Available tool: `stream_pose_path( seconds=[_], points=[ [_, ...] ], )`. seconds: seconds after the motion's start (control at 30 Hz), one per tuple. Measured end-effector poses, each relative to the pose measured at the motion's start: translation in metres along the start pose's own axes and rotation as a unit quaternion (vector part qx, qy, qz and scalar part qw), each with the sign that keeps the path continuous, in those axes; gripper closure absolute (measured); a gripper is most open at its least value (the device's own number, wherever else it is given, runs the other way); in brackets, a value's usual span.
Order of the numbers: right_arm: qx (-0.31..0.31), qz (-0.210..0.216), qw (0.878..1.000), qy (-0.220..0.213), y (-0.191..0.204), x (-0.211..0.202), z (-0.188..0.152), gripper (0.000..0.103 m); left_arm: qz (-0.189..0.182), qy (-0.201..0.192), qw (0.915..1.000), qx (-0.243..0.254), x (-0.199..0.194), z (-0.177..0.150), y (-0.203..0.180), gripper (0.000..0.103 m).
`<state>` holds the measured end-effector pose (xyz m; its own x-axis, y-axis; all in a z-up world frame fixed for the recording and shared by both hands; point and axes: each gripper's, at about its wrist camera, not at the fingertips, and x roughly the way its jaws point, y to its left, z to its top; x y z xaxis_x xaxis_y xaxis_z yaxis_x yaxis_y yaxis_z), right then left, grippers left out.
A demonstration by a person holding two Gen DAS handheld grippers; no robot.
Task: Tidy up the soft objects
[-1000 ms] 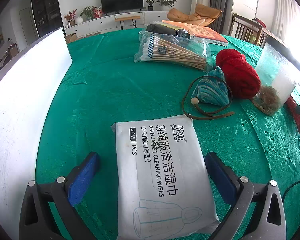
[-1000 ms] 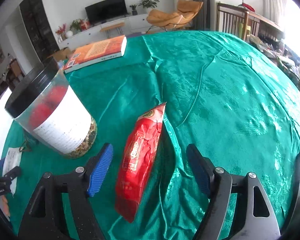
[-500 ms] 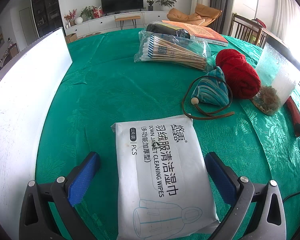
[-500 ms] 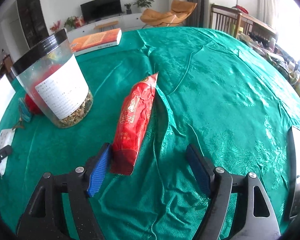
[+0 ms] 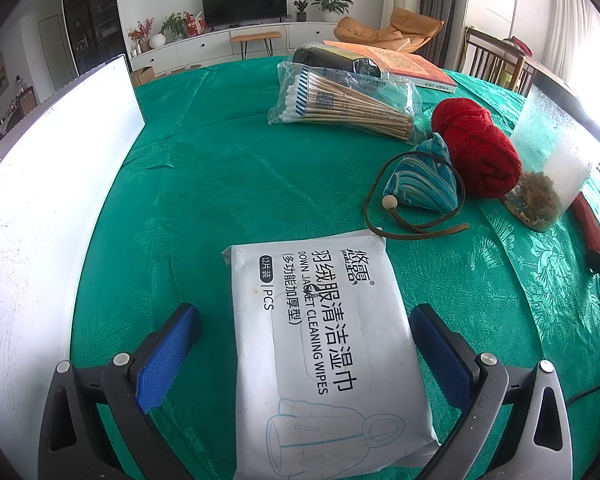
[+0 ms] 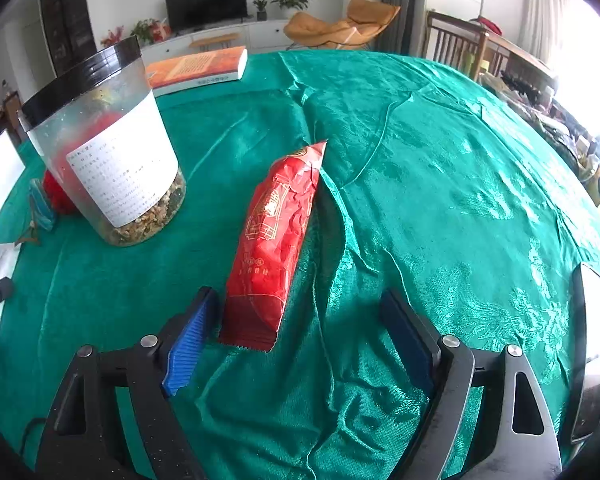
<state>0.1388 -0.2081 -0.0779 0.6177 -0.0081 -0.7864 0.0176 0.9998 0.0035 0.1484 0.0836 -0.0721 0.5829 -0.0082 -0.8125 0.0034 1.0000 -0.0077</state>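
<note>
A white pack of cleaning wipes (image 5: pixel 324 344) lies flat on the green tablecloth between the fingers of my open left gripper (image 5: pixel 304 332), which does not squeeze it. Beyond it lie a blue striped pouch (image 5: pixel 424 180) with a brown cord, a red yarn ball (image 5: pixel 476 146) and a bag of cotton swabs (image 5: pixel 348 104). In the right wrist view a red foil packet (image 6: pixel 276 236) lies on the cloth. My right gripper (image 6: pixel 300 320) is open, with the packet's near end just inside its left finger.
A clear jar with a black lid (image 6: pixel 108 152) stands left of the red packet and shows at the right of the left wrist view (image 5: pixel 552 160). An orange book (image 6: pixel 200 68) lies far back. A white board (image 5: pixel 48 184) stands at the left. A phone (image 6: pixel 592 344) lies at the right edge.
My right gripper has pulled back and risen, so the red packet's near end now sits farther ahead by the left finger. The left gripper and wipes have not moved.
</note>
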Motion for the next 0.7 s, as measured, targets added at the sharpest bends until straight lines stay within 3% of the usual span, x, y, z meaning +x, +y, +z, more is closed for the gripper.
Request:
stream_pose_path(
  seconds=[0.17, 0.3, 0.37, 0.47, 0.57, 0.6, 0.63, 0.67, 0.7],
  points=[
    [0.002, 0.009, 1.000, 0.000, -0.003, 0.000, 0.000, 0.017, -0.007, 0.015, 0.9998, 0.005, 0.001, 0.002, 0.000, 0.000],
    [0.050, 0.075, 0.996, 0.001, -0.022, -0.013, -0.001, 0.017, -0.071, 0.034, 0.9967, -0.020, -0.010, 0.005, 0.007, 0.000],
    [0.075, 0.093, 0.993, -0.006, -0.033, -0.023, 0.002, 0.017, -0.060, 0.049, 0.9970, -0.010, -0.009, 0.004, 0.002, 0.000],
    [0.081, 0.104, 0.991, -0.006, -0.043, -0.029, 0.023, 0.017, -0.008, 0.059, 0.9973, 0.044, -0.010, -0.002, -0.019, 0.003],
    [0.037, 0.080, 0.995, 0.048, -0.035, -0.013, 0.052, 0.017, -0.009, 0.046, 0.9981, 0.040, -0.016, -0.007, -0.023, 0.017],
    [0.023, 0.084, 0.994, 0.069, -0.030, -0.003, 0.059, 0.019, -0.005, 0.039, 0.9986, 0.034, -0.018, -0.007, -0.023, 0.034],
    [0.007, 0.090, 0.992, 0.086, -0.023, 0.005, 0.063, 0.020, -0.008, 0.035, 0.9989, 0.032, -0.020, -0.006, -0.022, 0.036],
    [-0.012, 0.095, 0.990, 0.103, -0.014, 0.012, 0.064, 0.023, -0.010, 0.036, 0.9988, 0.030, -0.020, -0.006, -0.020, 0.036],
    [-0.031, 0.089, 0.988, 0.119, -0.005, 0.020, 0.064, 0.059, -0.015, 0.033, 0.9990, 0.025, -0.021, -0.005, -0.017, 0.038]
  ],
)
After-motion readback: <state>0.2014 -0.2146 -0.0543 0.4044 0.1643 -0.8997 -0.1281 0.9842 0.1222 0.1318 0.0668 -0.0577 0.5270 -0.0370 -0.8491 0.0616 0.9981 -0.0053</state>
